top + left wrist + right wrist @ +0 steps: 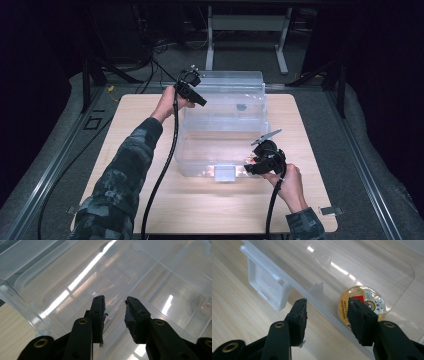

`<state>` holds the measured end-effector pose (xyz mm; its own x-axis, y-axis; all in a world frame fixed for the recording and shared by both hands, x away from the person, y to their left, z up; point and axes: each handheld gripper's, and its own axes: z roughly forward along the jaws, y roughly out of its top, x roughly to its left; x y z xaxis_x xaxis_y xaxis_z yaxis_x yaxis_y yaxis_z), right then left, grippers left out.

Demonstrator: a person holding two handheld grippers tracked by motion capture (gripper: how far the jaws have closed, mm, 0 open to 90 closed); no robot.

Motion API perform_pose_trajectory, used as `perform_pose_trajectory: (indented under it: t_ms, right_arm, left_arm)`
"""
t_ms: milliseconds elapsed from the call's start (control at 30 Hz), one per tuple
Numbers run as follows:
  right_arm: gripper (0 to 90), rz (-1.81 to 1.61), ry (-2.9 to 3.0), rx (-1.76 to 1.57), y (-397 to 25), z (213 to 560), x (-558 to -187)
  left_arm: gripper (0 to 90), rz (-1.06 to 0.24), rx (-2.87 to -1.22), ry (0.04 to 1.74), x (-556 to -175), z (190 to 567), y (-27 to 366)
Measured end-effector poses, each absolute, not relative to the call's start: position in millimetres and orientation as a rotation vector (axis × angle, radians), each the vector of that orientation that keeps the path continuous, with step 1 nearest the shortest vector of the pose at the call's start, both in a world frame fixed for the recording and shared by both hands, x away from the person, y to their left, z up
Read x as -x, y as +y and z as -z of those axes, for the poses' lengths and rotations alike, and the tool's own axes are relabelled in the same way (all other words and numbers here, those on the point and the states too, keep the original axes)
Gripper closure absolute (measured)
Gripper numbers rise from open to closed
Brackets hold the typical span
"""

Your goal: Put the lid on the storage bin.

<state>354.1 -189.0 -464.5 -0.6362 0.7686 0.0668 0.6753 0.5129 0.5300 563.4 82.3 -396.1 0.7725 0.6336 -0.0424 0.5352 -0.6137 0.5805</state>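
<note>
1. The landmark is a clear plastic box (222, 127) on the wooden table (125, 200), with its lid (235, 87) swung up at the far side and a white latch (224, 173) at the middle of the near wall.

2. The right gripper (255, 167) sits at the box's near-right corner, just right of the latch. In the right gripper view its jaws stand apart, holding nothing, and they straddle the near rim (324, 310): one jaw outside over the table, the other inside over the box.

3. A round gold medallion (362, 303) with a red and blue emblem lies flat, seemingly on the box floor just inside that near wall. It sits right against the inner jaw, partly hidden behind it.

4. The left gripper (192, 90) is at the box's far-left corner, beside the raised lid. In the left gripper view its jaws are moderately parted with nothing between them, pointing down into the divided compartments (160, 287).

5. The relation that matters: the medallion lies beyond the rim from the right gripper, slightly towards its inner jaw. As a disc it has no long axis, so approach angle matters little.

6. The right hand (290, 182) is clearly nearer; the left hand (167, 102) is across the box from the medallion.

7. Judged from this, the right gripper would need to clear the rim and come down over the medallion.
</note>
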Motion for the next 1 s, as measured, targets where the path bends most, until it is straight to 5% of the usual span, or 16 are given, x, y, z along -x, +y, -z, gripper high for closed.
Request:
perform_pose_trajectory:
  t_ms: [1000]
  right_arm:
    - [48.7, -0.855, 2.464, -1.258, -189, 467, -349]
  left_arm:
    - [76.4, -0.242, -2.421, 0.824, -550, 385, 76]
